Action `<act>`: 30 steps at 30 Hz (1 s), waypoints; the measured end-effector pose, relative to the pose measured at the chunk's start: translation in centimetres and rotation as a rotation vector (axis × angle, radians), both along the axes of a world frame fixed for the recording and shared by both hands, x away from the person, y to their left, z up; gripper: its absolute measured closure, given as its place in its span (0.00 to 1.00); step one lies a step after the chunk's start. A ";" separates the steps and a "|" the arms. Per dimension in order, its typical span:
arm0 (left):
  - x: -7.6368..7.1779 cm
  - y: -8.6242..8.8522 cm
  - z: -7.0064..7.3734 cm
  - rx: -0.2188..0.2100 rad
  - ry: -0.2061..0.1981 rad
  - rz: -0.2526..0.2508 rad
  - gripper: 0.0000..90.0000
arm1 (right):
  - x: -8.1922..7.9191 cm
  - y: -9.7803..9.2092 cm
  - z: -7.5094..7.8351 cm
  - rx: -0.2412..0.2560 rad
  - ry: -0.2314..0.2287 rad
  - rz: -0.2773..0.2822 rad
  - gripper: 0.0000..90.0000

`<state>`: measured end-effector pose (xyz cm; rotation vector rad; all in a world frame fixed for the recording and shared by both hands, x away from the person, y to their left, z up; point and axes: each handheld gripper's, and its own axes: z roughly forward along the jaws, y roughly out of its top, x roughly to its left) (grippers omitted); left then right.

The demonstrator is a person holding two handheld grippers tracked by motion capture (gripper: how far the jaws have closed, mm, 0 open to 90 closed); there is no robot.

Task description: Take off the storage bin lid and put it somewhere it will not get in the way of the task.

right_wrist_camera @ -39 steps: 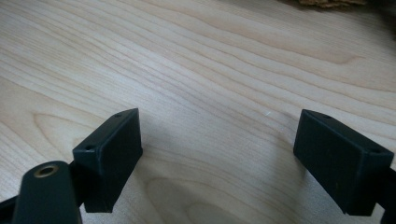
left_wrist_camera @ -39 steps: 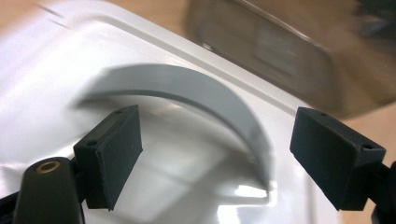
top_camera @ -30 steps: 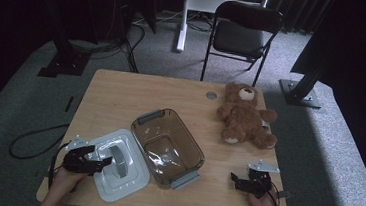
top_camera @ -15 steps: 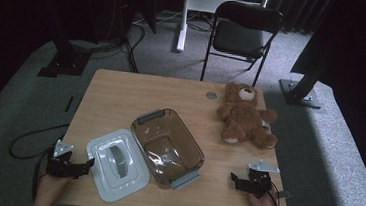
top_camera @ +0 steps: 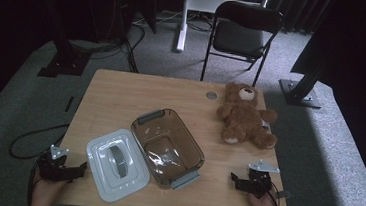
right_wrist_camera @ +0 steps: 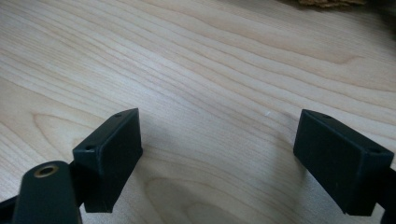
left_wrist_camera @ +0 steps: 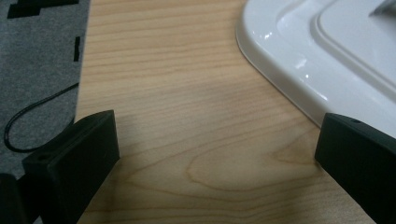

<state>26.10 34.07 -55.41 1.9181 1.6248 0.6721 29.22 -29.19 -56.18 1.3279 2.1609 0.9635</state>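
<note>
A clear brown container (top_camera: 167, 147) sits empty in the middle of the wooden table (top_camera: 136, 94). Its white lid (top_camera: 116, 164) with a grey handle lies flat beside it on the left. A brown teddy bear (top_camera: 246, 115) lies at the back right. My left gripper (top_camera: 81, 169) rests at the table's front left corner, open, just left of the lid (left_wrist_camera: 327, 60), with bare wood between its jaws. My right gripper (top_camera: 235, 180) rests open near the front right edge, over bare wood (right_wrist_camera: 219, 93), right of the container.
A small round grommet (top_camera: 211, 95) is set in the table near the bear. A black folding chair (top_camera: 242, 33) stands beyond the far edge. A cable (top_camera: 27, 139) lies on the grey carpet left of the table.
My left gripper has pulled back off the lid to the table's front left corner. The lid stays flat on the table. The right gripper has not moved.
</note>
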 end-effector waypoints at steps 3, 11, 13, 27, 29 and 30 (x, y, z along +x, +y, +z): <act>0.0 -0.1 0.0 -0.004 0.001 0.000 0.01 | -0.1 0.0 0.0 -0.001 0.002 0.006 0.15; -0.1 0.0 -0.3 -0.022 -0.024 -0.009 0.01 | -0.6 -0.2 0.5 -0.037 -0.016 0.020 0.16; -0.1 0.0 -0.3 -0.022 -0.024 -0.010 0.01 | -0.7 -0.5 0.8 -0.014 -0.025 0.015 0.16; -0.2 -0.1 -0.3 -0.021 -0.024 -0.033 0.01 | 0.6 -1.6 5.6 0.039 -0.134 -0.100 0.15; -0.3 -0.2 -0.3 -0.022 -0.025 -0.038 0.01 | 1.0 -1.7 6.3 0.045 -0.152 -0.120 0.15; -0.3 -0.2 -0.3 -0.023 -0.025 -0.041 0.01 | 1.3 -1.7 6.6 0.047 -0.153 -0.135 0.15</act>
